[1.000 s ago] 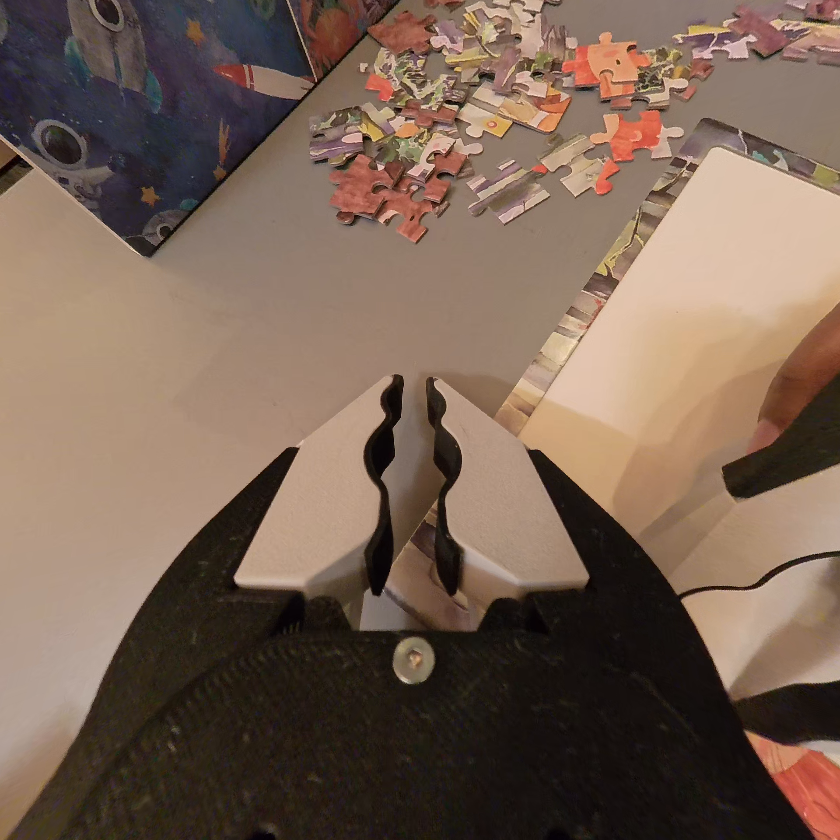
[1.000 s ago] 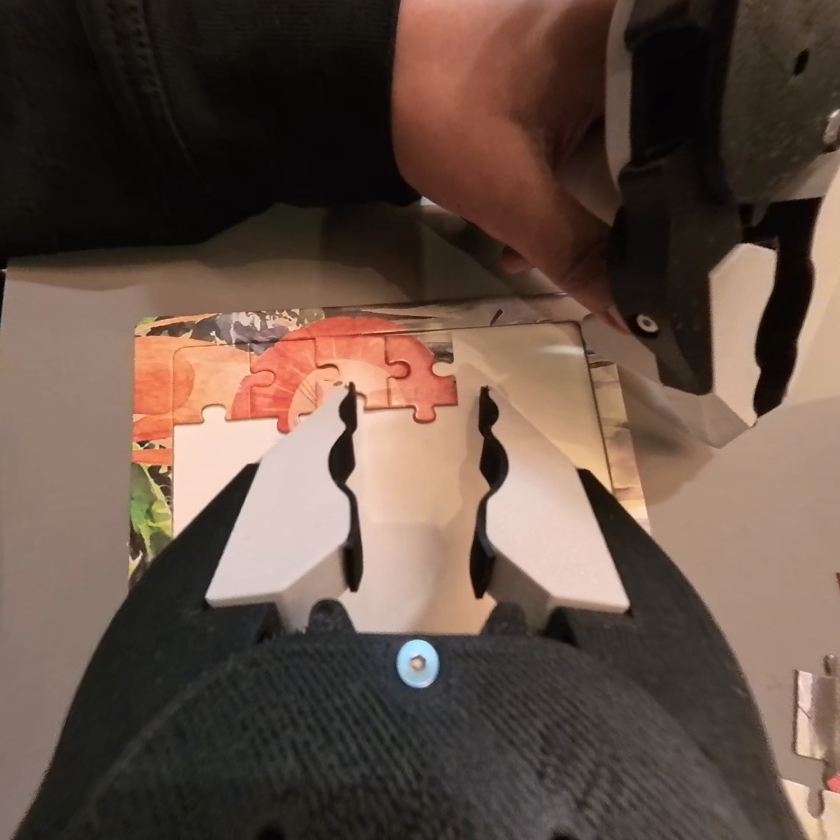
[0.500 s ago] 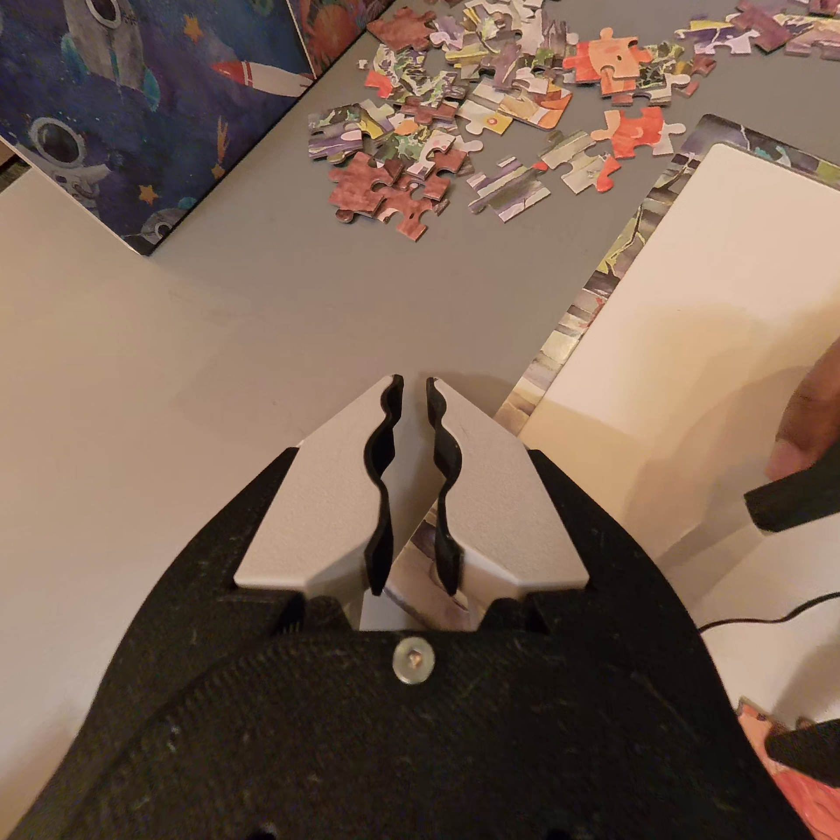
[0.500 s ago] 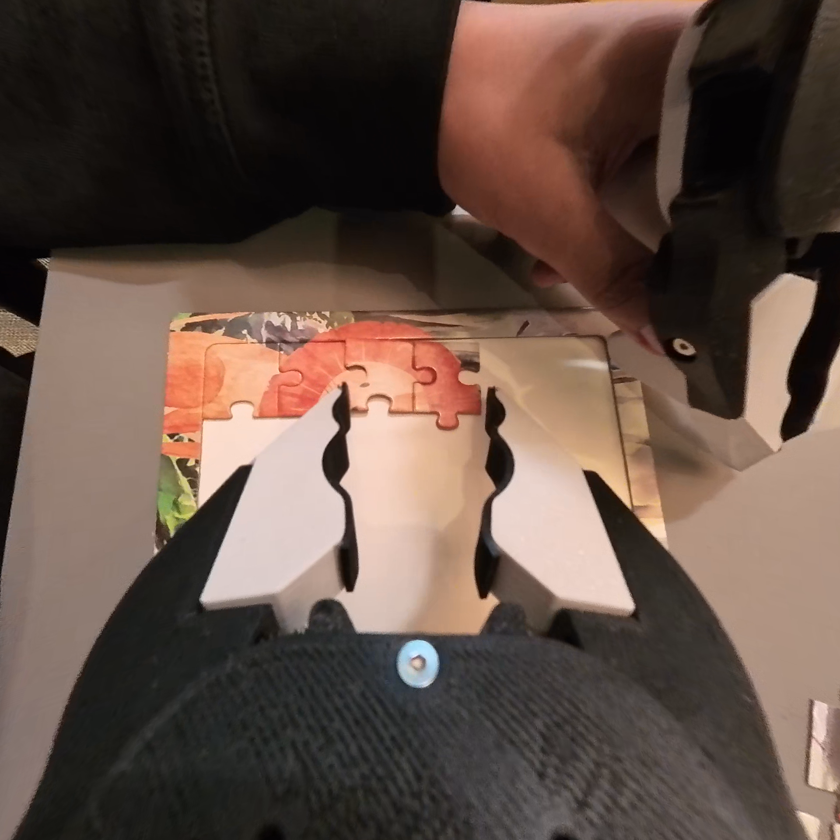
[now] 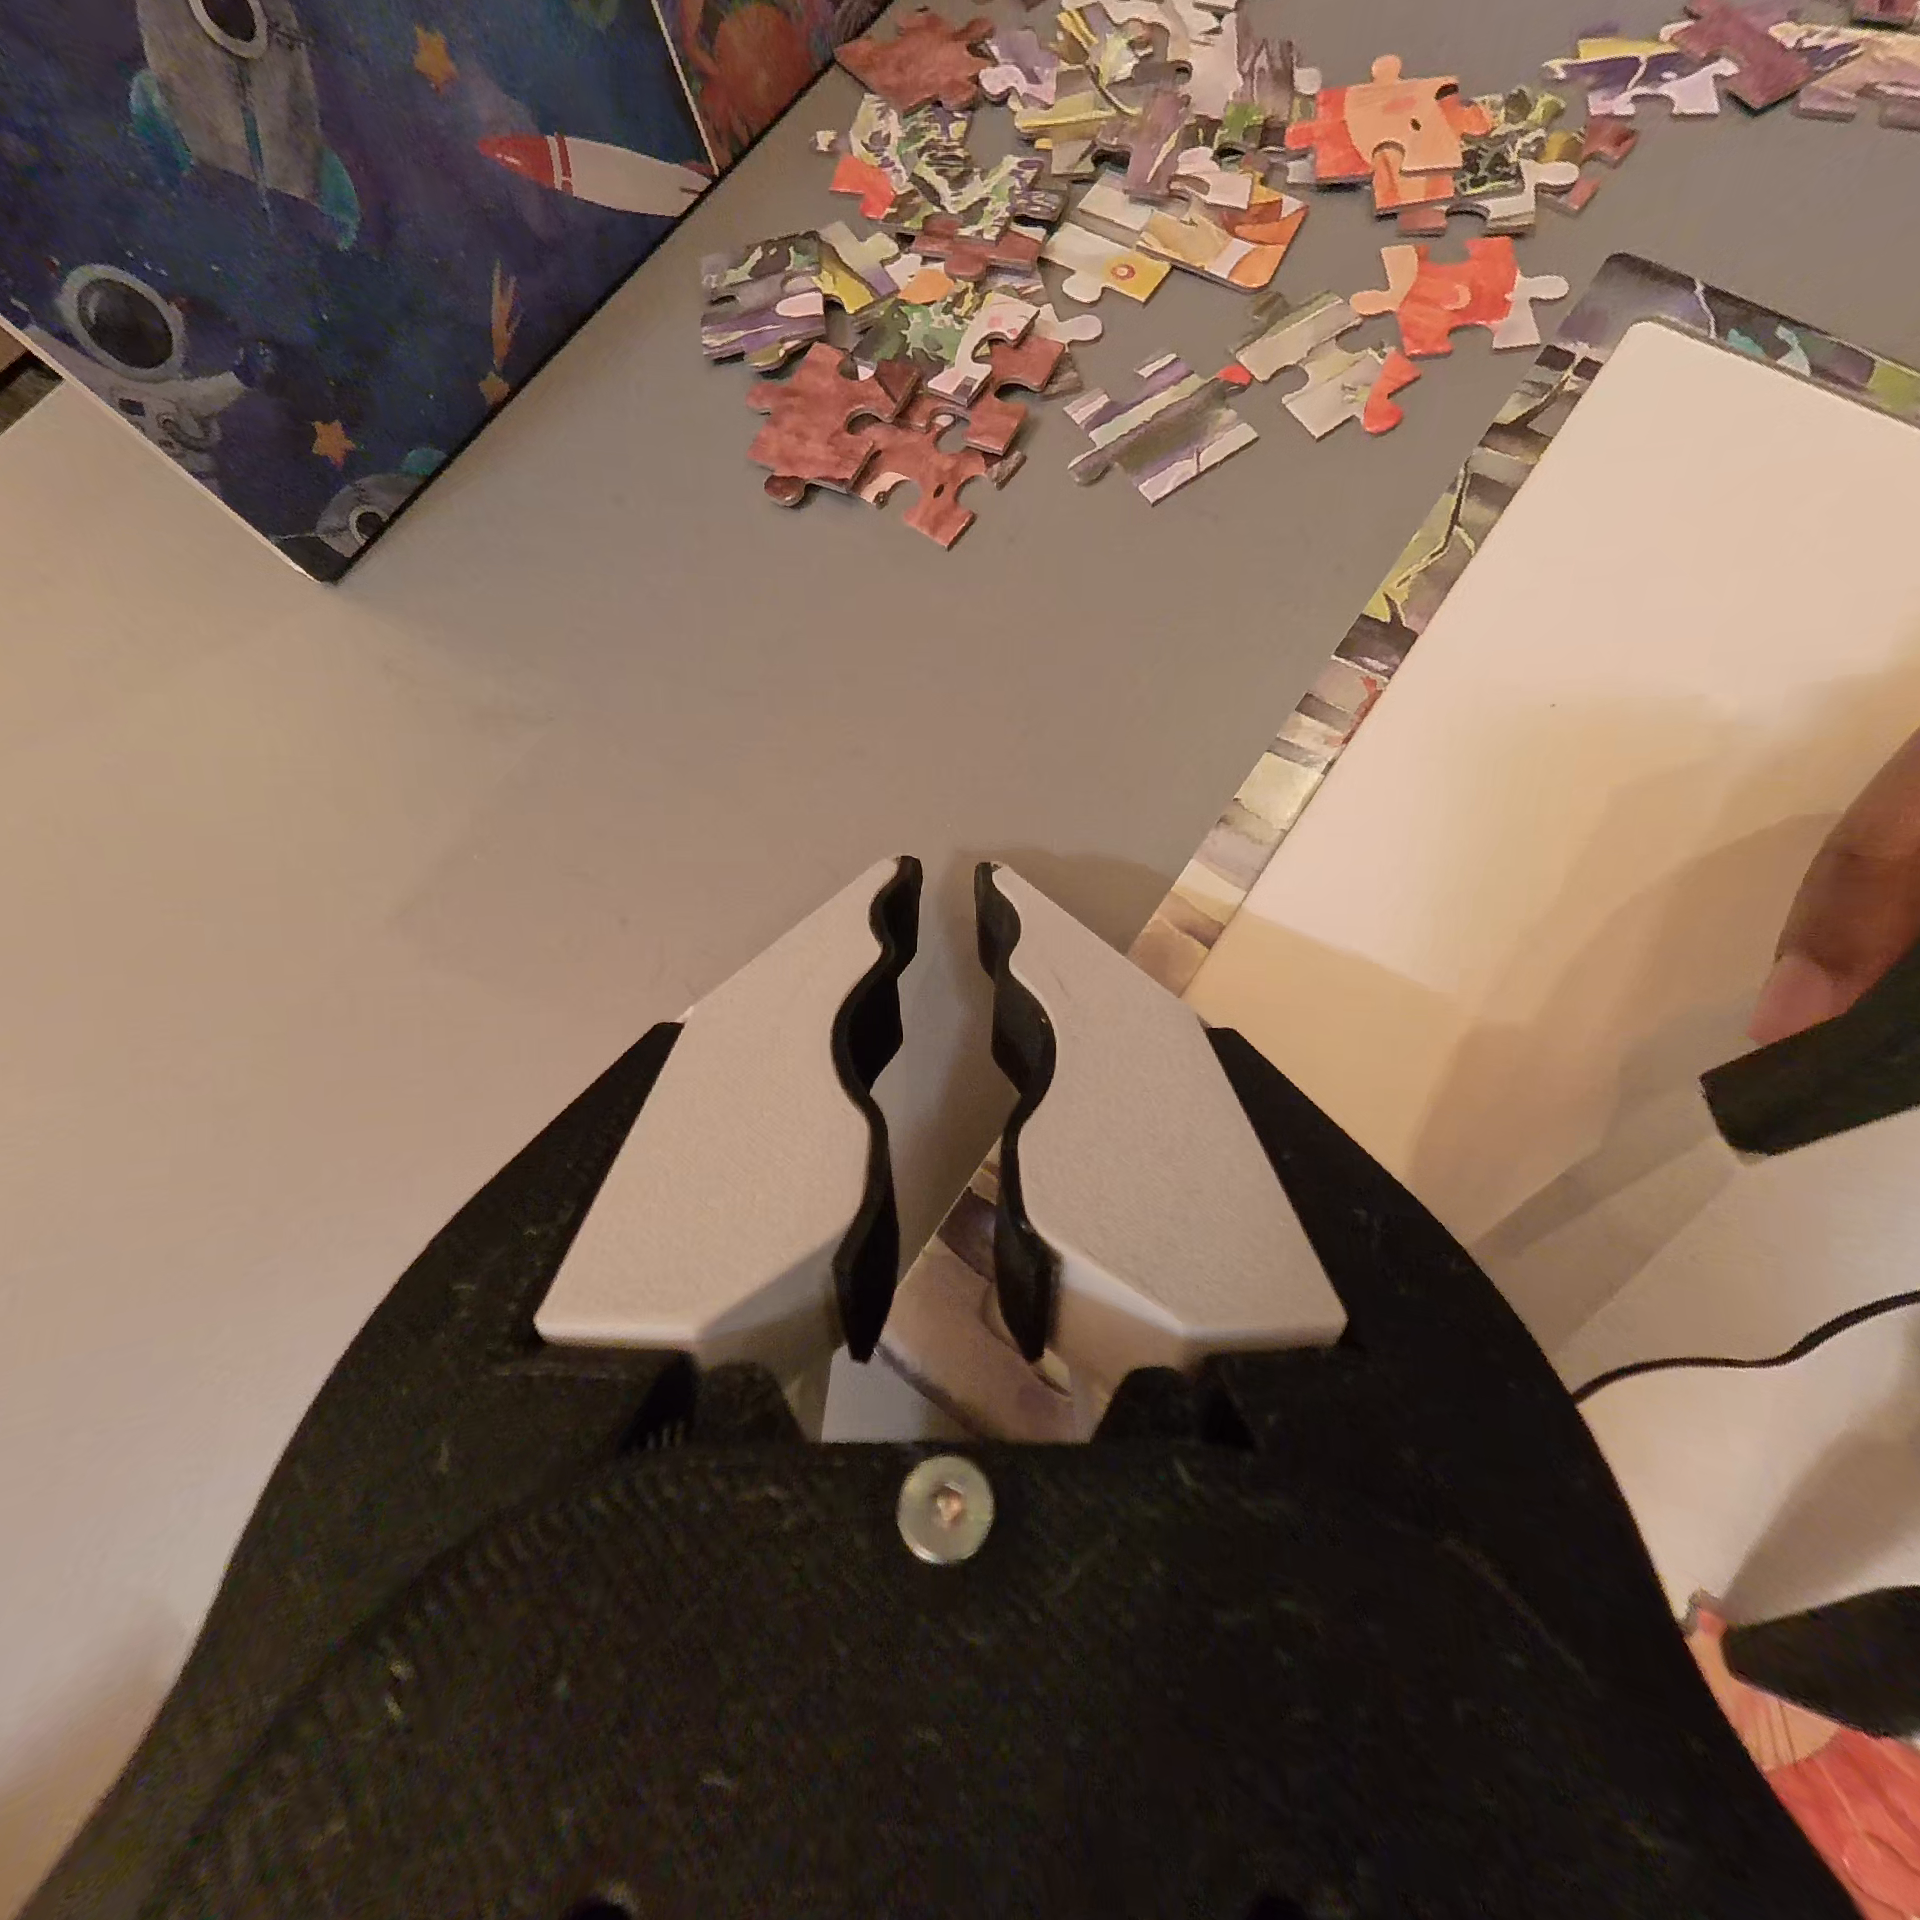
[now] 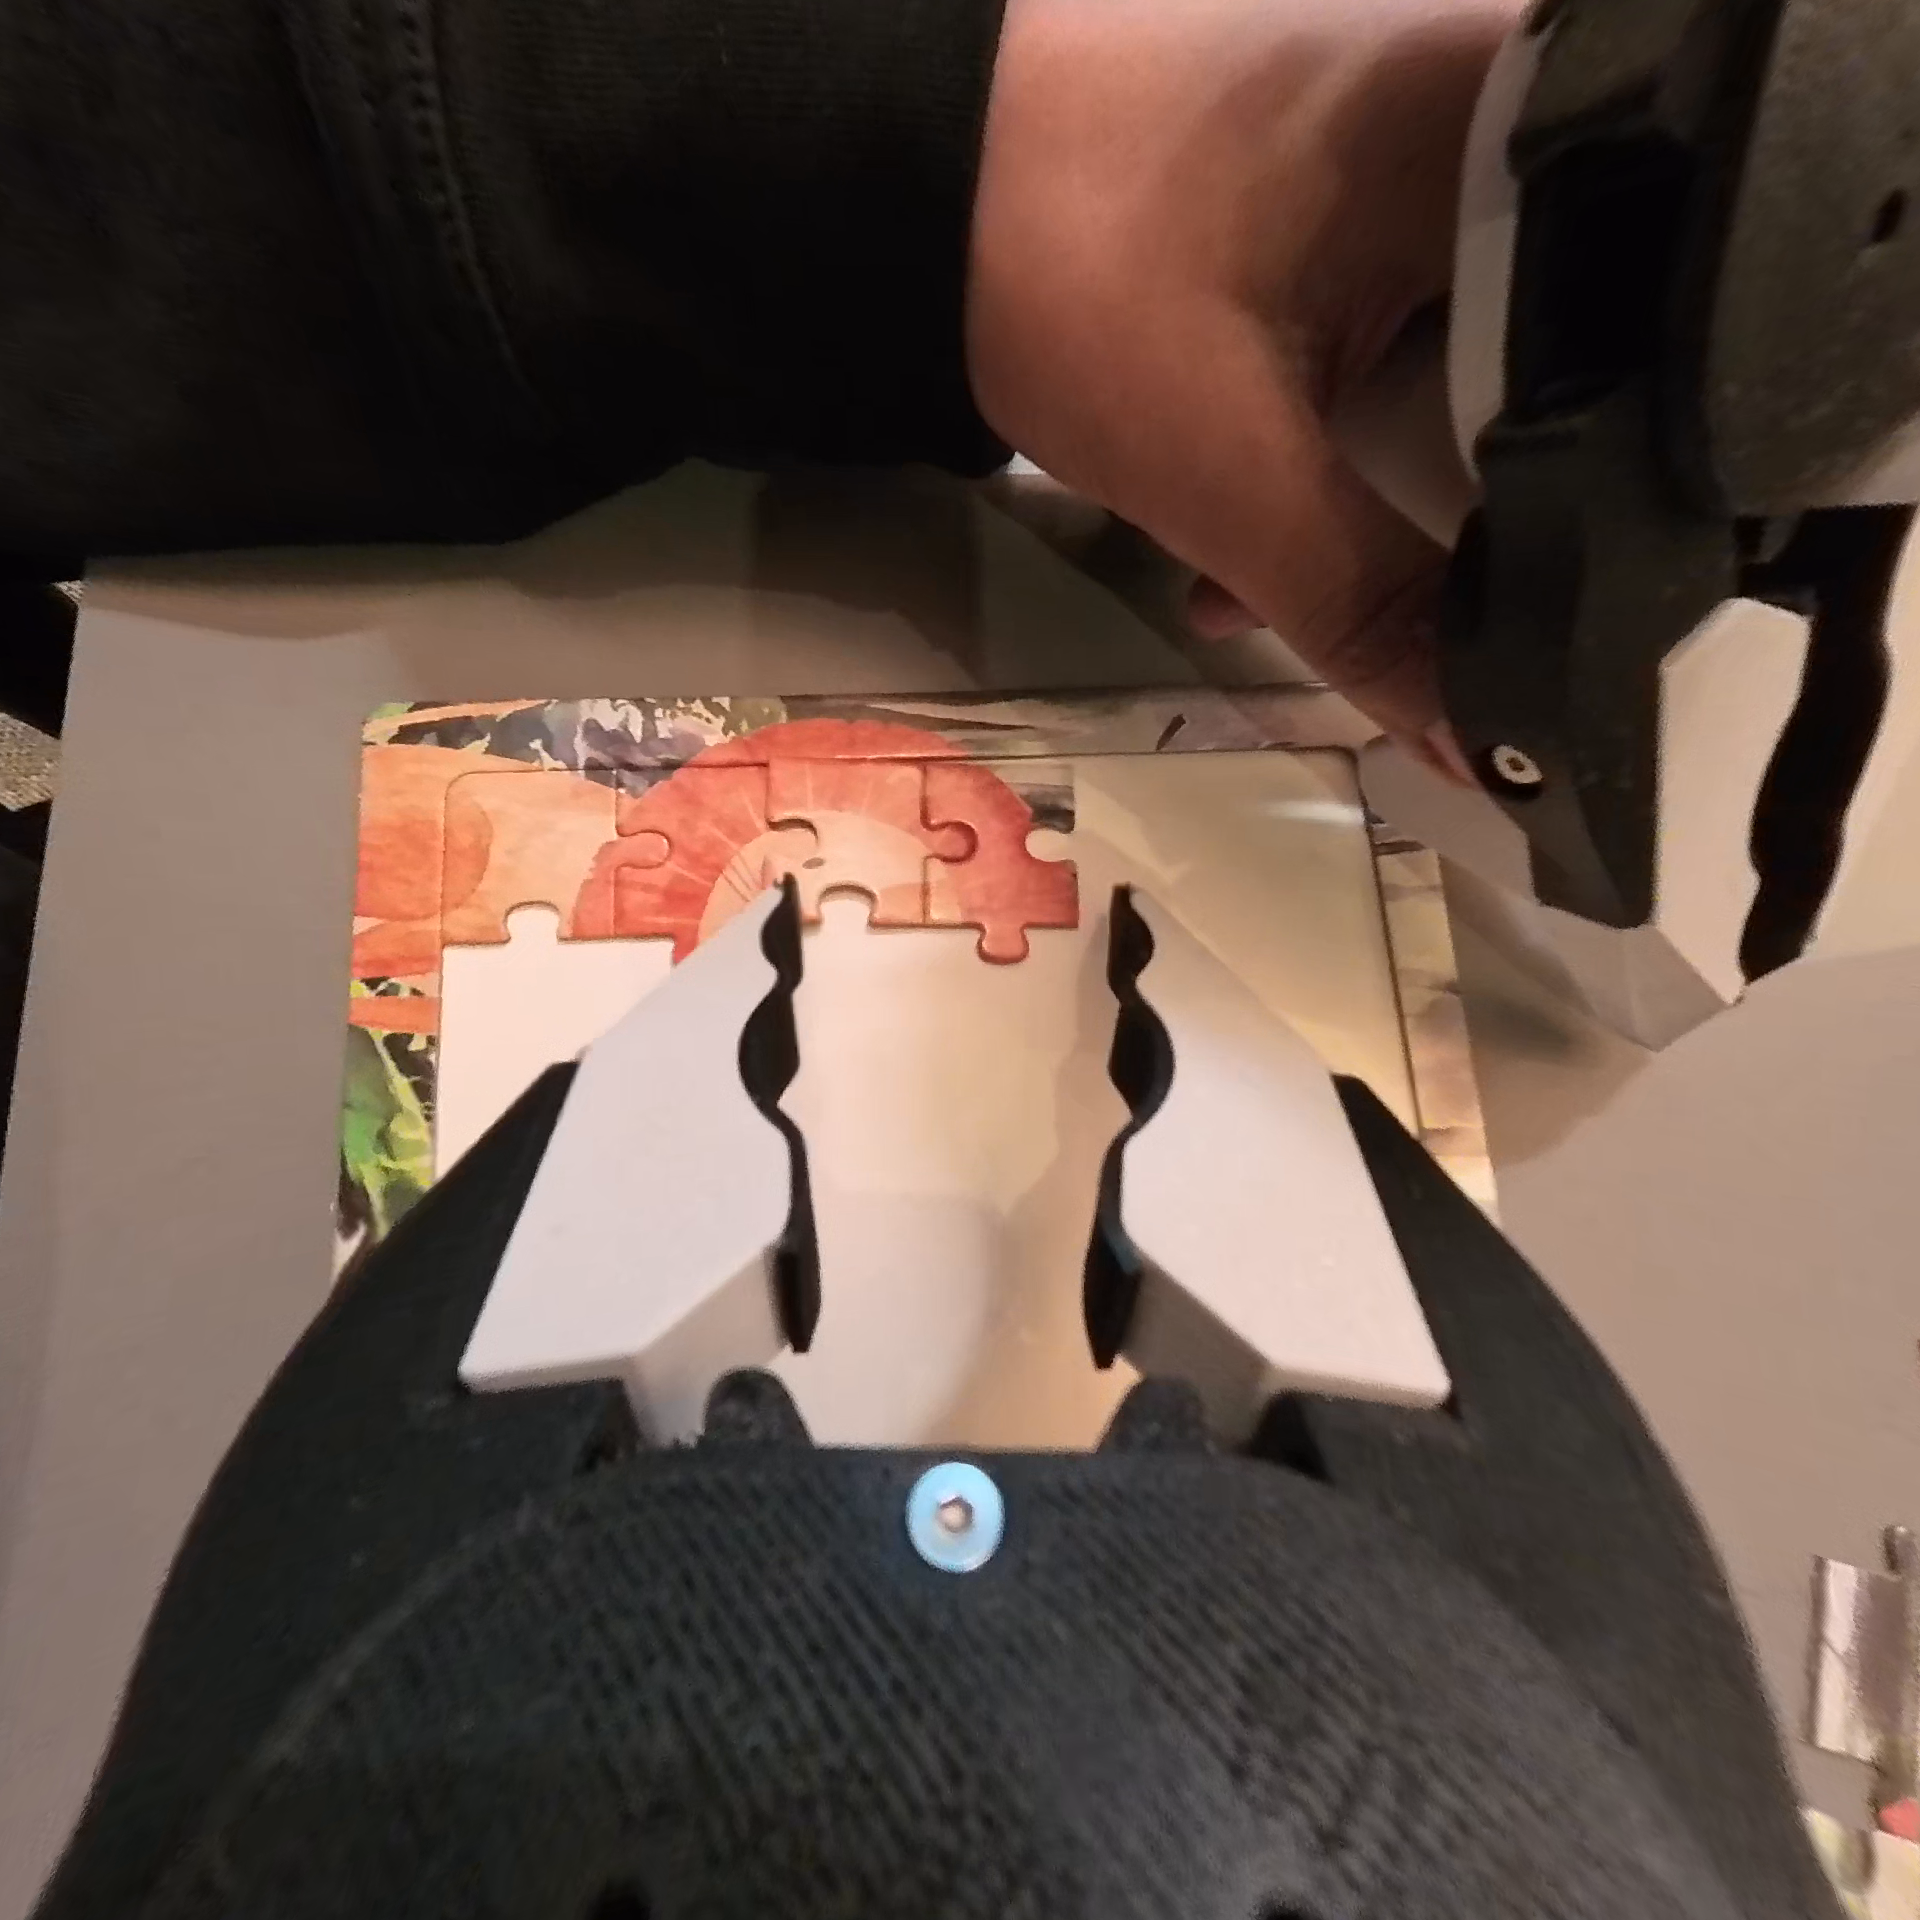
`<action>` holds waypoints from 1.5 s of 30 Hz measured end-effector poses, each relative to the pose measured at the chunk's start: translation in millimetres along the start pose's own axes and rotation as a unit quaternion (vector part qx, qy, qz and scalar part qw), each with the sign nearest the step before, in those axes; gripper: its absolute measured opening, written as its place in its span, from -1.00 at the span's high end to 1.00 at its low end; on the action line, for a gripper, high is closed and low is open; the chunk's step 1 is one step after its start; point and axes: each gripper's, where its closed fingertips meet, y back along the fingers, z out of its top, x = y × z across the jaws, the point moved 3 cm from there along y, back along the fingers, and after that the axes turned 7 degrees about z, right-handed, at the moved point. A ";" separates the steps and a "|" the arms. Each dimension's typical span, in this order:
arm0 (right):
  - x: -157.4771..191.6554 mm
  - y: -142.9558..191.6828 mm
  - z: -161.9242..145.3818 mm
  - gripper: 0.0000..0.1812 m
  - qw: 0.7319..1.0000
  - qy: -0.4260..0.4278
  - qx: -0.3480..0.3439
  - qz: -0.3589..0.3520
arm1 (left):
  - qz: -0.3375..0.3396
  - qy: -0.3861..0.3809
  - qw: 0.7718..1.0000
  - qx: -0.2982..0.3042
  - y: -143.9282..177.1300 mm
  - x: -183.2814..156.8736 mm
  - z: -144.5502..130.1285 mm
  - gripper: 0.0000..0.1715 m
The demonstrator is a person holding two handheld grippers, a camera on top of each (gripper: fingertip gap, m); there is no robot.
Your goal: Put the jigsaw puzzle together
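The puzzle tray (image 6: 397, 1039) lies on the table with a colourful rim and a white inside. A few joined orange pieces (image 6: 852, 831) fill its far edge. My right gripper (image 6: 951, 894) hovers open and empty over the bare white inside. My left gripper (image 5: 948, 878) is nearly shut, with only a slim gap and nothing visible between its fingers. It sits over the tray's corner (image 5: 1195, 925). It also shows in the right wrist view (image 6: 1683, 935), held by a hand (image 6: 1195, 364). Loose pieces (image 5: 1039, 260) lie in a heap beyond it.
A dark blue space-patterned box (image 5: 260, 208) stands at the far left. A black sleeve (image 6: 468, 260) spans the table's far side. The right gripper's black body (image 5: 1829, 1081) and a thin cable (image 5: 1714, 1351) lie at the right edge. More pieces (image 6: 1870, 1662) sit at the lower right.
Both grippers have shifted only slightly over the tray. The left stays nearly shut and the right stays open. No piece has moved.
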 end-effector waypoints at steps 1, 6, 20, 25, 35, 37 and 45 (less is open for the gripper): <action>1.8 -0.3 1.1 0.35 1.000 -0.001 -0.004 0.005 | 0.000 0.000 1.000 0.000 0.0 0.1 0.0 0.88; 4.8 -4.1 3.1 0.35 1.000 0.009 0.003 0.004 | 0.000 0.000 1.000 0.000 -0.1 0.2 -0.1 0.88; 3.2 -2.0 1.5 0.35 1.000 0.009 0.003 0.004 | 0.000 -0.001 1.000 0.001 -0.3 -0.1 -0.3 0.88; 3.0 0.7 11.8 0.53 1.000 -0.005 -0.022 0.009 | 0.000 -0.001 1.000 0.002 -0.8 -0.3 -0.8 0.88; 8.5 -12.0 8.1 0.96 0.998 -0.037 -0.002 0.056 | 0.002 0.000 1.000 0.019 -4.4 0.8 -6.5 0.88; 12.0 -12.8 8.6 1.00 0.997 -0.033 -0.003 0.065 | 0.005 0.004 1.000 0.025 -5.6 1.7 -8.2 0.86; 21.5 -15.2 10.4 1.00 0.995 -0.027 -0.003 0.097 | -0.002 0.021 0.999 0.028 -5.3 3.2 -9.0 0.86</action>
